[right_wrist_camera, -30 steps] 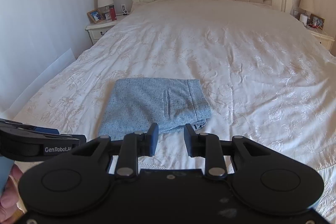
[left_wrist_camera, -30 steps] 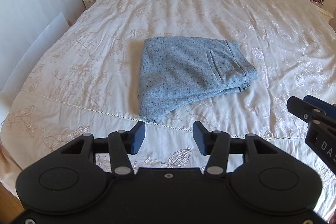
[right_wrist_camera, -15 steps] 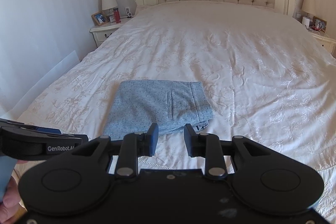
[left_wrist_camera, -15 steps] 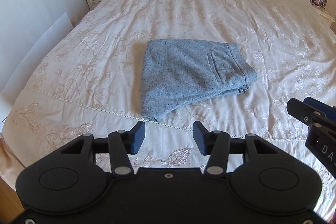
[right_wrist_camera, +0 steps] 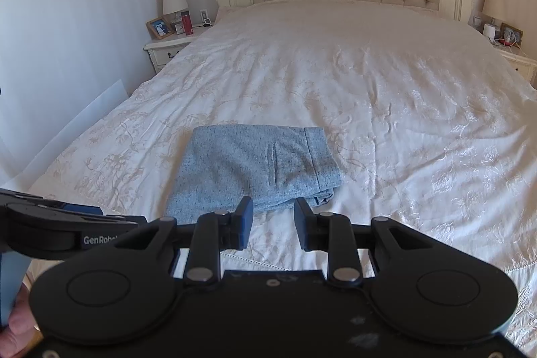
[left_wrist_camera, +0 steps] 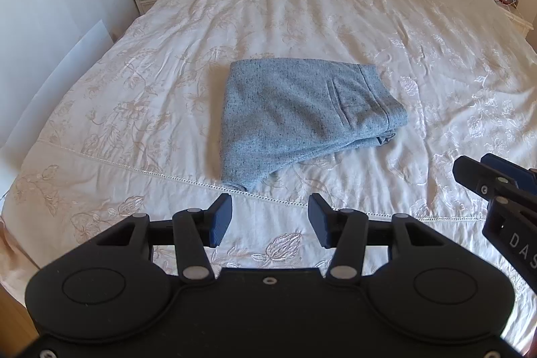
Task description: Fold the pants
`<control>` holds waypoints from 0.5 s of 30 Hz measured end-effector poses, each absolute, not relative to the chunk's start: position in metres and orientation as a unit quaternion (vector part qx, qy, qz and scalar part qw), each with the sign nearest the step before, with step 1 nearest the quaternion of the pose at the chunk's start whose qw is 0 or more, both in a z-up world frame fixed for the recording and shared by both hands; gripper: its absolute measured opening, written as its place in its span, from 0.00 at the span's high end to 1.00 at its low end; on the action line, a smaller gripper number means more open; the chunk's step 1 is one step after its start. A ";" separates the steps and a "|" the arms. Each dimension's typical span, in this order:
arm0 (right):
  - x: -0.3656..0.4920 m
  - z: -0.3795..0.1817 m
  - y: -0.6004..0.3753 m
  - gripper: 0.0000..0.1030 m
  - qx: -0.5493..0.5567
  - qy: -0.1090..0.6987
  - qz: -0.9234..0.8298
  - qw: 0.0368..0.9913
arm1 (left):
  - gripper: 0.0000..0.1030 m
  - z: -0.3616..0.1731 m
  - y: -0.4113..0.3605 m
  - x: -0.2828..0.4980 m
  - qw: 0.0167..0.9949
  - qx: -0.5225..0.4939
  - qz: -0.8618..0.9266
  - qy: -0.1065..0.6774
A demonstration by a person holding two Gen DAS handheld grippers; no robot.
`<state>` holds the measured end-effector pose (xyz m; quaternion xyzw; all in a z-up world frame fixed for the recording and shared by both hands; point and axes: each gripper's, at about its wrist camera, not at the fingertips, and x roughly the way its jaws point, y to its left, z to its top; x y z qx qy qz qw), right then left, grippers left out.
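Lying folded on the bed [left_wrist_camera: 141,83], the pants [left_wrist_camera: 302,119] sit beyond both empty, parted jaws.

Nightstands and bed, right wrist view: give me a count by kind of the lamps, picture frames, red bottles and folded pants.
Lamps: 2 (left, right)
Picture frames: 2 (left, right)
Red bottles: 1
Folded pants: 1
Total: 6
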<state>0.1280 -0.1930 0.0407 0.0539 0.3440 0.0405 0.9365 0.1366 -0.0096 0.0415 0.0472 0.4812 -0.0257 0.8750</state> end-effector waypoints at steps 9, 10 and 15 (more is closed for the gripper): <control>0.129 0.040 -0.194 0.72 0.056 0.344 0.042 0.936 | 0.45 0.040 -0.009 0.138 0.874 0.048 -0.023 0.483; 0.129 0.040 -0.194 0.72 0.057 0.345 0.042 0.936 | 0.45 0.040 -0.010 0.138 0.874 0.048 -0.023 0.483; 0.128 0.040 -0.195 0.72 0.057 0.344 0.042 0.936 | 0.45 0.039 -0.009 0.138 0.873 0.048 -0.022 0.485</control>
